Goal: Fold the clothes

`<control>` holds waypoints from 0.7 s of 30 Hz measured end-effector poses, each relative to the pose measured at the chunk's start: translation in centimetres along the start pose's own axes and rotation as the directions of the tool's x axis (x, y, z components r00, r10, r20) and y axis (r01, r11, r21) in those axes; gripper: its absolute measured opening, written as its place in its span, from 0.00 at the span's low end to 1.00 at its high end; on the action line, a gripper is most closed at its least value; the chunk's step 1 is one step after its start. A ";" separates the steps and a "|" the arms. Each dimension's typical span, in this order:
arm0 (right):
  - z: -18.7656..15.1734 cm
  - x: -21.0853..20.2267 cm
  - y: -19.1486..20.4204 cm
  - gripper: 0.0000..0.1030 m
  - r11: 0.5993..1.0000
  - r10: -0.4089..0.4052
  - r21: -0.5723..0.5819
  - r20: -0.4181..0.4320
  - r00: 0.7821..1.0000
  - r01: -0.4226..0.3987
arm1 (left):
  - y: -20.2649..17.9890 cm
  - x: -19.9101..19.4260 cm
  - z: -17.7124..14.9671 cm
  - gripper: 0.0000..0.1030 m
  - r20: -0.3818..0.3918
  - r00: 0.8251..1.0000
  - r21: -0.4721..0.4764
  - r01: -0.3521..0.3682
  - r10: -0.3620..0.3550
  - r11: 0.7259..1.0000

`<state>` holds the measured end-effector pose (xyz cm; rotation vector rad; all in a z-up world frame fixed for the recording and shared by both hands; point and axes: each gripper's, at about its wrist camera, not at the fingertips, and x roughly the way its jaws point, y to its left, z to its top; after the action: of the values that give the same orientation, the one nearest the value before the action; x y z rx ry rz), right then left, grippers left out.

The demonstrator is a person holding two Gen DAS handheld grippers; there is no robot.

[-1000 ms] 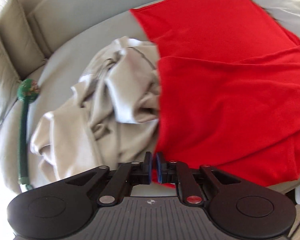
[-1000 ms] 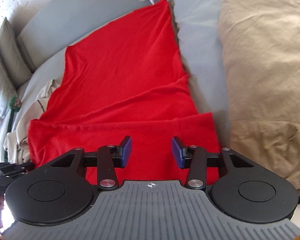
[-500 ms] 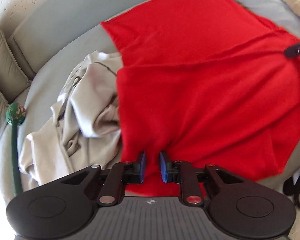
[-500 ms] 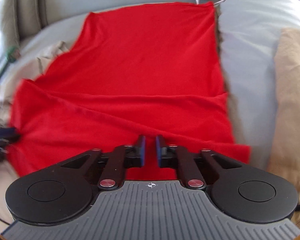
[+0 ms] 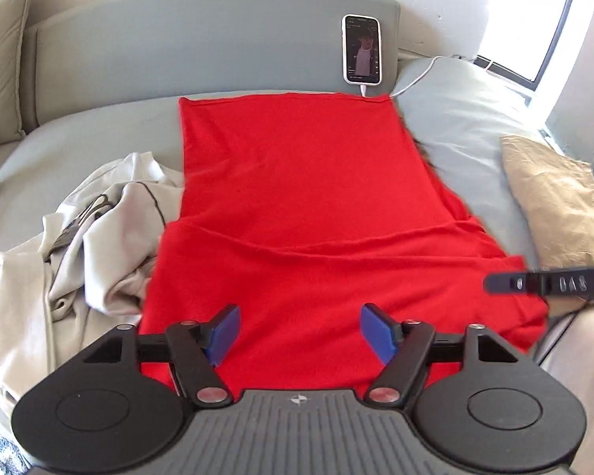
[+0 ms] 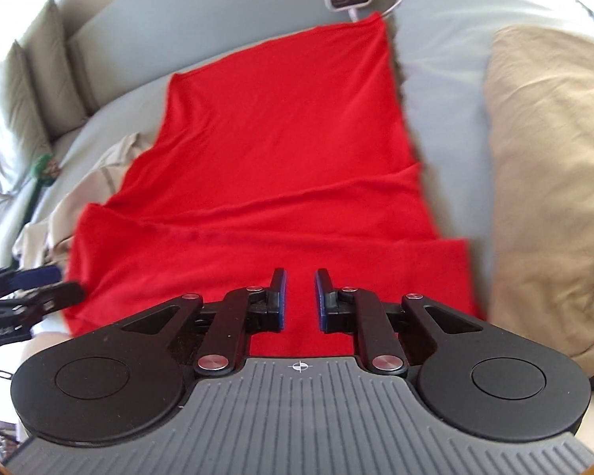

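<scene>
A red garment (image 5: pixel 297 198) lies flat on the grey couch seat, its near part folded over with a fold edge across the middle; it also shows in the right wrist view (image 6: pixel 277 150). My left gripper (image 5: pixel 299 334) is wide open and empty above the near edge of the red cloth. My right gripper (image 6: pixel 300 297) hovers over the near edge too, its jaws a narrow gap apart with nothing between them. The right gripper's tip shows at the right in the left wrist view (image 5: pixel 550 283). The left gripper's tip shows at the left in the right wrist view (image 6: pixel 31 293).
A crumpled beige garment (image 5: pixel 79 245) lies left of the red cloth. A tan folded cloth (image 5: pixel 554 198) lies at the right on a grey cushion. A phone (image 5: pixel 362 49) on a cable leans against the backrest. Green cushions (image 6: pixel 27 91) stand at the left.
My left gripper has let go of the red cloth and opened wide. My right gripper has opened slightly. Both views have swung to face the backrest; the red cloth now lies flat.
</scene>
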<state>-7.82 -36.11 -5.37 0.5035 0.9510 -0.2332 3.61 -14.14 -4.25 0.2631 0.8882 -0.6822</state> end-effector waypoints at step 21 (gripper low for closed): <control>-4.0 -6.4 -1.7 0.48 0.994 0.057 0.093 -0.036 0.998 -0.054 | -2.6 -3.4 -3.9 0.62 -0.052 0.998 -0.019 0.037 -0.038 0.999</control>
<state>-14.97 -35.70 -2.51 0.6200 0.9658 -0.2181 -2.02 -12.73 -3.82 0.2492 0.9507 -0.7043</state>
